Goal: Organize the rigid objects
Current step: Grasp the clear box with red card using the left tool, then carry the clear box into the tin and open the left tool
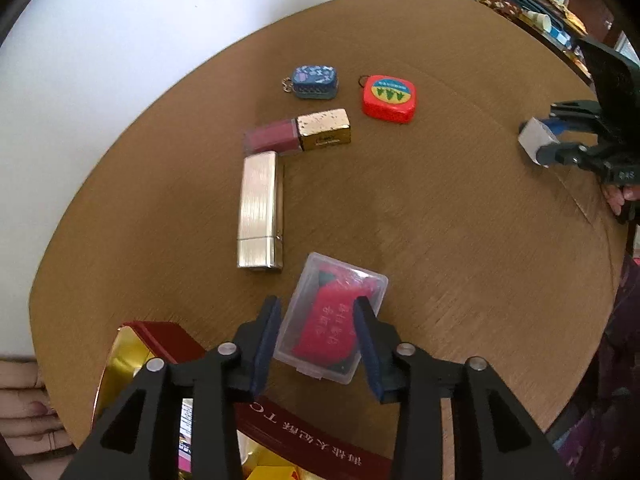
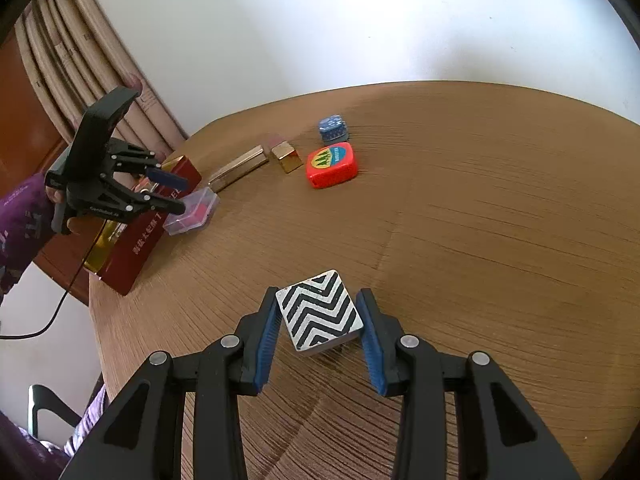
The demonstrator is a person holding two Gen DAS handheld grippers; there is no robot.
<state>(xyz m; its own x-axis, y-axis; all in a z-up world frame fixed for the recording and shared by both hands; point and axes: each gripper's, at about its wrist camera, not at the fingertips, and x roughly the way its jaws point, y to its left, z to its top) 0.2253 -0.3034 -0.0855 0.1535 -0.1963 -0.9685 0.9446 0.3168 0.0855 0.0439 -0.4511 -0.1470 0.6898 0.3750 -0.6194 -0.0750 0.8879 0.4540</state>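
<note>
A clear plastic case with a red item inside lies flat on the brown round table, beside a red box. My left gripper points down over the case with a finger on either side; the pads stand slightly off its walls, so it is open. In the right wrist view the left gripper hovers just above the case. My right gripper is shut on a black-and-white zigzag block, held tilted just above the table; from the left wrist it shows as a grey block.
A long silver case, a gold-capped pink tube, a small blue box and a red tape measure lie in a group. A red box with gold lining sits at the table edge. A wall and curtain lie behind.
</note>
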